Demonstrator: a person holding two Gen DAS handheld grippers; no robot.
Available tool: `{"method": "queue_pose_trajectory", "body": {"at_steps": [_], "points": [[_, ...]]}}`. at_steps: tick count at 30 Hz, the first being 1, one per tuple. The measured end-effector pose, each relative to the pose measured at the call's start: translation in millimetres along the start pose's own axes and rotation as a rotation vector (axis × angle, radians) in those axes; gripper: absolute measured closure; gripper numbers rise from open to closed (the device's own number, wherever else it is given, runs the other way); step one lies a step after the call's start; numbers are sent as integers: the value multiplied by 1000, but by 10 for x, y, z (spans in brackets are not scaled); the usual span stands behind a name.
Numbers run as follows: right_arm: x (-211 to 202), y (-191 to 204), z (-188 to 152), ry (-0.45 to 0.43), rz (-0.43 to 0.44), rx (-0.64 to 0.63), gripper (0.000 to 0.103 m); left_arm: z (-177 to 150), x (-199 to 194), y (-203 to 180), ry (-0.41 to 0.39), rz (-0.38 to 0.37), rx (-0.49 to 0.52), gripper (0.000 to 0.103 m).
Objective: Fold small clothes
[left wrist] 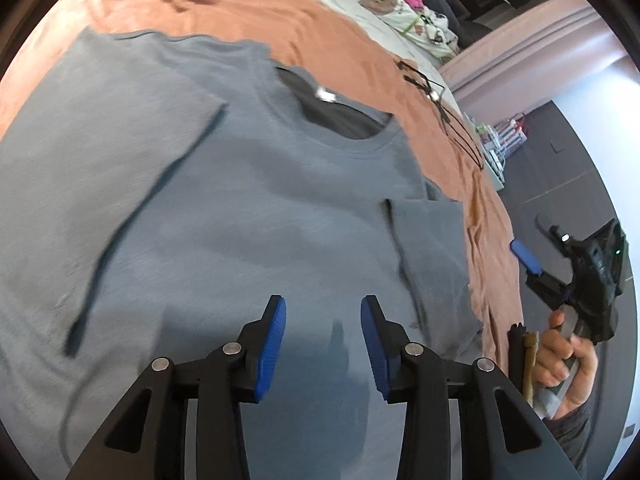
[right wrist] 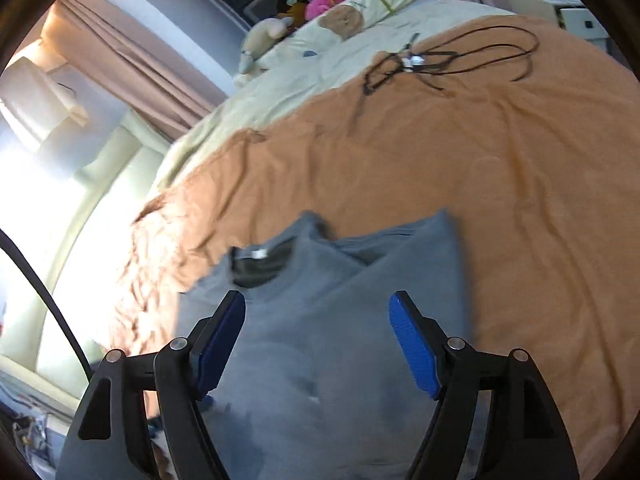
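Grey tee (left wrist: 240, 200) lies on the bed (left wrist: 320, 20), one side folded in; both tongs, left (left wrist: 323, 338) and right (right wrist: 318, 346), apart and empty. Next I'd say grab the right sleeve (left wrist: 432, 248) and fold it in.

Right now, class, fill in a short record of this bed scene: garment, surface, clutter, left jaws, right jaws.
garment: grey T-shirt, spread flat, neckline away from the grippers, one sleeve folded in
surface: orange blanket over a cream bedspread
clutter: black cable on the blanket beyond the shirt
left jaws: left gripper open, nothing between them
right jaws: right gripper open wide above the shirt, empty
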State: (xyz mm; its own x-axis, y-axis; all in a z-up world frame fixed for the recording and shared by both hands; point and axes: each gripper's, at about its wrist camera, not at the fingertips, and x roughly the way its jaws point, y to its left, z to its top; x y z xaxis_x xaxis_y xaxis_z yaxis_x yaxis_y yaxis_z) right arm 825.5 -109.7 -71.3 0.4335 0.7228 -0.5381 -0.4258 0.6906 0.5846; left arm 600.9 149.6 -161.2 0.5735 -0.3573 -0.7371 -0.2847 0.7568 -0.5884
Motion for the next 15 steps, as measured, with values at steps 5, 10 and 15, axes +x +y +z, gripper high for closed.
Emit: {"method": "queue_pose_trajectory", "body": {"at_steps": [5,10,15], "points": [[-23,-182,-20,-8,-63,1,30,168,260,-293,16,-5,41,63],[28,-252,-1,4,-123,-10,31,336,535,-511,29,8,74,63],[108,-308,52,40,-145,-8,43,542,761,-607,30,34,80,60]]}}
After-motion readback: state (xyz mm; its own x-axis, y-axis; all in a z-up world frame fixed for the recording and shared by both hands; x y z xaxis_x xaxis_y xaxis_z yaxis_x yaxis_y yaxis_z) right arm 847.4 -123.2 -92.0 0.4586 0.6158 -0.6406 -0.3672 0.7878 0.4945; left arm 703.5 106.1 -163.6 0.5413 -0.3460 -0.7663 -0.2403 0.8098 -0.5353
